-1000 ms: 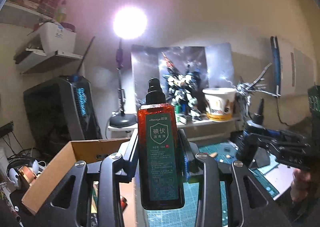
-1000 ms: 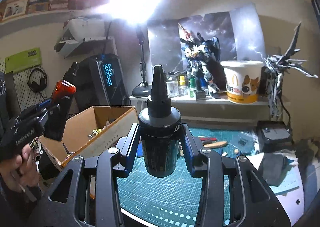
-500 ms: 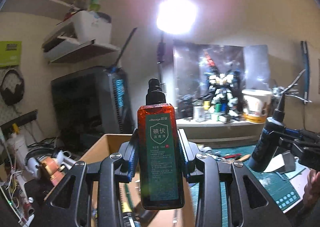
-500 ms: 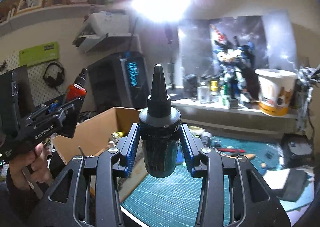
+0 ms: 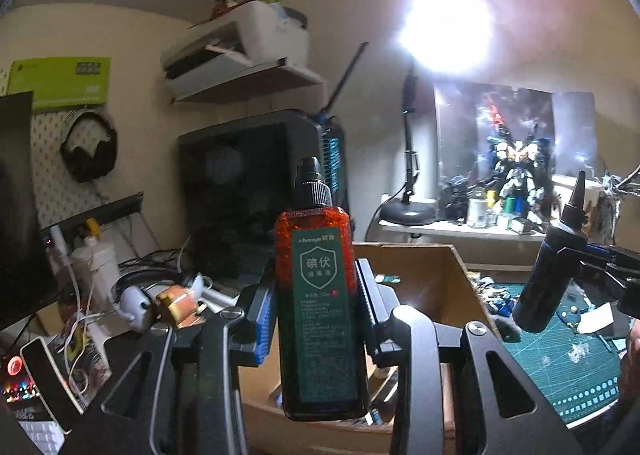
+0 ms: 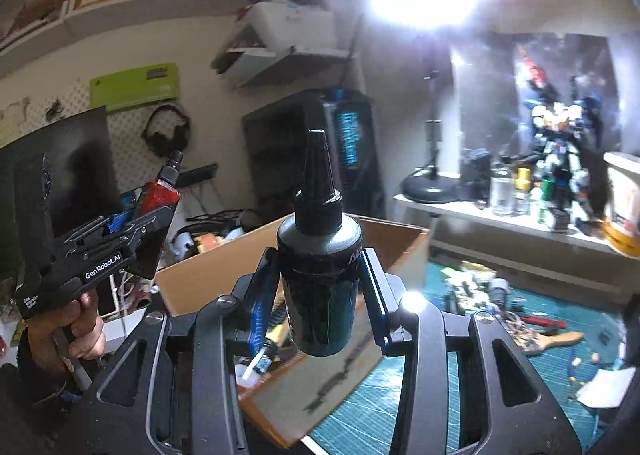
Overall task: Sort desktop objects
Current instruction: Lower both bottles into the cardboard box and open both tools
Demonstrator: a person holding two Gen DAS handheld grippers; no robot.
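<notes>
My left gripper (image 5: 316,307) is shut on an orange-red bottle (image 5: 320,319) with a green label and black cap, held upright above the open cardboard box (image 5: 420,267). My right gripper (image 6: 318,295) is shut on a black dropper bottle (image 6: 320,271) with a pointed nozzle, held upright over the box's near side (image 6: 400,239). In the left wrist view the black bottle (image 5: 548,279) shows at the right. In the right wrist view the red bottle (image 6: 160,195) shows at the left, in the hand-held left gripper (image 6: 132,231).
A green cutting mat (image 6: 460,371) with small tools lies right of the box. A shelf (image 6: 500,223) with paint jars, a robot model and a paper cup stands behind. A black computer case (image 5: 260,183), a lamp and cables fill the back left.
Both grippers have swung left with their bottles. The cardboard box now sits right under and ahead of them, and the cutting mat has slid to the right of both views.
</notes>
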